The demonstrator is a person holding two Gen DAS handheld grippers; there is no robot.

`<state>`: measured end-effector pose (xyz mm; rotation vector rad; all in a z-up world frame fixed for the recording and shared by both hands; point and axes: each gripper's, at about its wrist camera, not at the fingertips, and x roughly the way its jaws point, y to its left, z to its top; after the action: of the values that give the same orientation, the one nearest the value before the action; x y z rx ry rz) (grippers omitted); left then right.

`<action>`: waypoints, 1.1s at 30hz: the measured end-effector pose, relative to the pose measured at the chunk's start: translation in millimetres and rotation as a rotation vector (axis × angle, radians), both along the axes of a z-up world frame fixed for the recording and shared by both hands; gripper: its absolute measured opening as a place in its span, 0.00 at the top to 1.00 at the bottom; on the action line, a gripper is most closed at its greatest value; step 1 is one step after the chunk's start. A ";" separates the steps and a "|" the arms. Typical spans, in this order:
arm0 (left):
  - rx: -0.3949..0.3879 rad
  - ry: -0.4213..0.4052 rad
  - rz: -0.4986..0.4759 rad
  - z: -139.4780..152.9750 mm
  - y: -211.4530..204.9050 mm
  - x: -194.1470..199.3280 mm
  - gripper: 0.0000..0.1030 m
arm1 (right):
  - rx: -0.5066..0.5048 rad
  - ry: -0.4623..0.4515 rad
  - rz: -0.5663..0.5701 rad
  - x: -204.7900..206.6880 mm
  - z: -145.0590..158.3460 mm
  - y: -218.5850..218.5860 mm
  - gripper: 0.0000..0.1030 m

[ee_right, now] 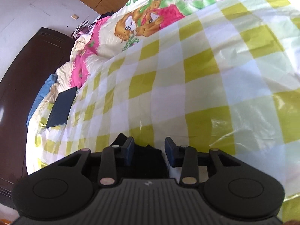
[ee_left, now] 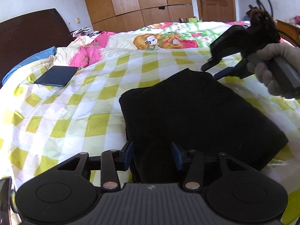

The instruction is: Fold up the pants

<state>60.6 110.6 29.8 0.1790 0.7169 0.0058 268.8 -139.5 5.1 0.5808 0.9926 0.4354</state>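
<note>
Left wrist view. Item one: the black folded pants (ee_left: 196,121), a thick soft bundle lying on the yellow-and-white checked bed sheet (ee_left: 75,112). Item two: your left gripper (ee_left: 152,154), black with blue pads, its fingers spread apart; the near edge of the pants lies between them, and neither pad visibly presses the cloth. Item three: your right gripper (ee_left: 211,73), held in your grey-gloved right hand (ee_left: 275,71), hovering at the far right corner of the pants with its two fingers parted and nothing between them. Item four: a flat dark blue rectangular case (ee_left: 56,76) on the sheet, well apart from the pants, off to their left. Item five: a cartoon-printed pink and green quilt (ee_left: 161,37) beyond the pants, and past it the brown wooden wardrobe (ee_left: 135,1).

Right wrist view. Item one: your right gripper (ee_right: 149,151), fingers set apart, empty. Item two: a corner of the pants (ee_right: 148,161) showing below, between and behind the pads, not pinched. Item three: the checked sheet (ee_right: 187,75) filling the ground beyond the pants. Item four: the dark blue case (ee_right: 61,108) far left of the pants, near the dark brown headboard (ee_right: 24,86).
</note>
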 end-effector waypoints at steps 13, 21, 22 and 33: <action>-0.041 0.010 -0.204 -5.3 -72.0 67.9 0.43 | 0.106 0.111 0.201 -140.7 -31.3 -6.4 0.67; -0.027 0.030 -0.144 -12.3 -75.1 82.9 0.43 | 0.089 0.134 0.268 -166.6 -28.7 -19.4 0.64; -0.029 0.020 -0.137 -7.0 -73.4 77.0 0.43 | 0.085 0.120 0.241 -170.7 -24.5 -27.3 0.64; -0.074 -0.011 -0.038 26.4 -60.4 -25.8 0.26 | -0.050 -0.057 0.130 -208.8 15.9 -33.6 0.64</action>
<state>34.8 50.1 56.2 0.1222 0.7014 -0.0563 60.0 -173.1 21.0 0.4580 0.9875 0.5384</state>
